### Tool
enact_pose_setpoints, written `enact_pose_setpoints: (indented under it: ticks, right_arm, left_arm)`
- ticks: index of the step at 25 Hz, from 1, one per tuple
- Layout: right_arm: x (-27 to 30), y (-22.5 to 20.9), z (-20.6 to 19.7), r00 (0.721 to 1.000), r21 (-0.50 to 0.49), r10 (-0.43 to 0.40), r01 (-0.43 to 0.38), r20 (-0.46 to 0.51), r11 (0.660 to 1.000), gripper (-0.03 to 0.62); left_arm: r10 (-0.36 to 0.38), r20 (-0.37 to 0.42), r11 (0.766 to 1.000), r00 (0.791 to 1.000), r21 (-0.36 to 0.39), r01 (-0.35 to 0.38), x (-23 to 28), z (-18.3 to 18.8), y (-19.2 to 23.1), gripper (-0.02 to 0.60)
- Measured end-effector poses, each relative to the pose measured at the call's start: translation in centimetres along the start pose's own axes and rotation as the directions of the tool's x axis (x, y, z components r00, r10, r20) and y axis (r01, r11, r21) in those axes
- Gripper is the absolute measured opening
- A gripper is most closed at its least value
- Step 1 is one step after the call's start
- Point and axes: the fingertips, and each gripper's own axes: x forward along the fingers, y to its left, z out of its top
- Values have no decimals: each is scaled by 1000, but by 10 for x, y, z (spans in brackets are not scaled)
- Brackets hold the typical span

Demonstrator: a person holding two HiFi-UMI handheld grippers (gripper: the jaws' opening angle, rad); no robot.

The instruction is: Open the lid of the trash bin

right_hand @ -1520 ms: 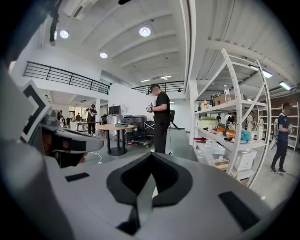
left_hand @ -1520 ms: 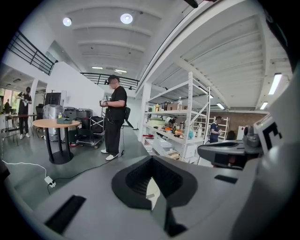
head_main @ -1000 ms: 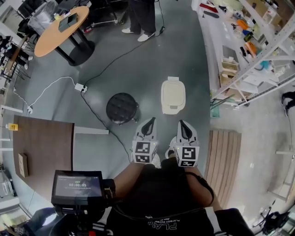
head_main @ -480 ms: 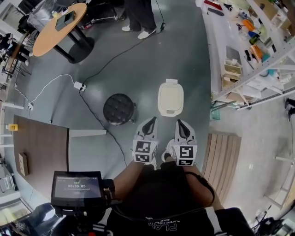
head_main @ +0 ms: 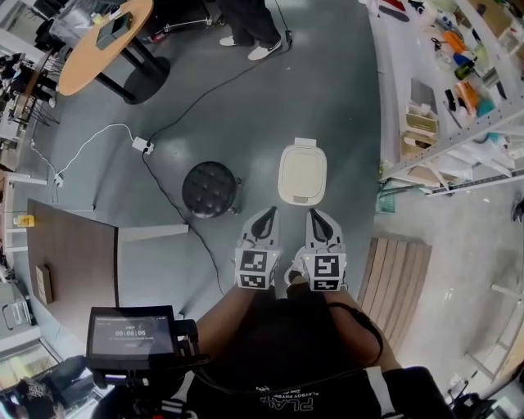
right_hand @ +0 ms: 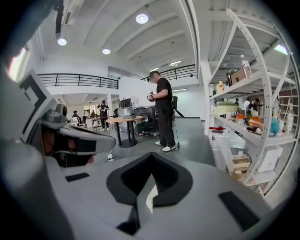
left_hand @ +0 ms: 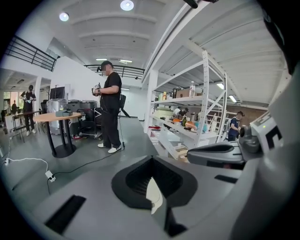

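Observation:
The cream trash bin [head_main: 302, 173] stands on the grey floor with its lid down, just ahead of both grippers in the head view. My left gripper [head_main: 269, 213] and right gripper [head_main: 316, 214] are held side by side, tips pointing at the bin's near edge without touching it. Both are shut with nothing between the jaws. In the left gripper view the left gripper [left_hand: 152, 160] points level across the room, and so does the right gripper [right_hand: 149, 157] in its own view. The bin shows in neither gripper view.
A black round stool [head_main: 210, 188] stands left of the bin, with a cable [head_main: 168, 204] trailing past it. White shelving [head_main: 446, 90] runs along the right, a slatted wooden panel [head_main: 397, 278] lies at the right and a brown table [head_main: 70, 254] at the left. A person [head_main: 250, 20] stands farther off.
The view has crept forward, so the bin lies a little closer to the gripper tips. Both grippers stay shut and side by side; the right one sits slightly further left.

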Motion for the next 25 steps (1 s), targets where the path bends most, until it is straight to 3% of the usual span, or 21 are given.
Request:
enact_pose_setpoints:
  ticks: [7,13,25]
  right_arm:
    - [7,-12,-2,1000,30,8,-8,-2,1000,-5]
    - [5,-25,-19,998,97,-32,37,-50,995,-3]
    - [12,-29,-19,992,98,-110,116,-57,988,-5]
  left_arm:
    - [30,12,996,999,78,-30,13,10,-3,-2]
    - [18,-16,999,1000,52,-17,18,3,-4,-2]
    - [-22,-51,998,998,54,24,28,-8,6,-2]
